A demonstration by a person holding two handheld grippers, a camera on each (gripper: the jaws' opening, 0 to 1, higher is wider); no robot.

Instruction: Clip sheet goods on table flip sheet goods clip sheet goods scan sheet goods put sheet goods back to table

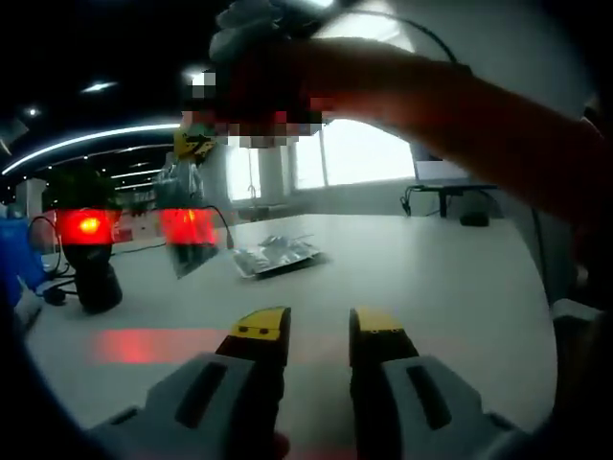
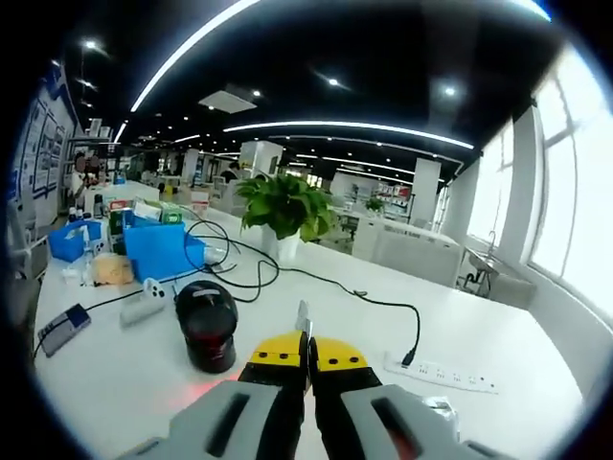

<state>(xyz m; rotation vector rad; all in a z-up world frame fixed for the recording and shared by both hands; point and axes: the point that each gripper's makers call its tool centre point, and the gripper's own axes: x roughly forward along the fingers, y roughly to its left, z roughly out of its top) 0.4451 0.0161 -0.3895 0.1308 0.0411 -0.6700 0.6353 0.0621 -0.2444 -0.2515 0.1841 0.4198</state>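
Above the table, right tool pinching a sheet pack near the scanner; left tool parted, holding nothing

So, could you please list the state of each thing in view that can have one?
left gripper: open, holding nothing
right gripper: shut on a thin sheet item, held up in front of the scanner
sheet item: edge-on between the jaws, lifted off the table
scanner: upright on the table, glowing red in the left gripper view
foil packets: lying flat on the table
power strip: one cable plugged in
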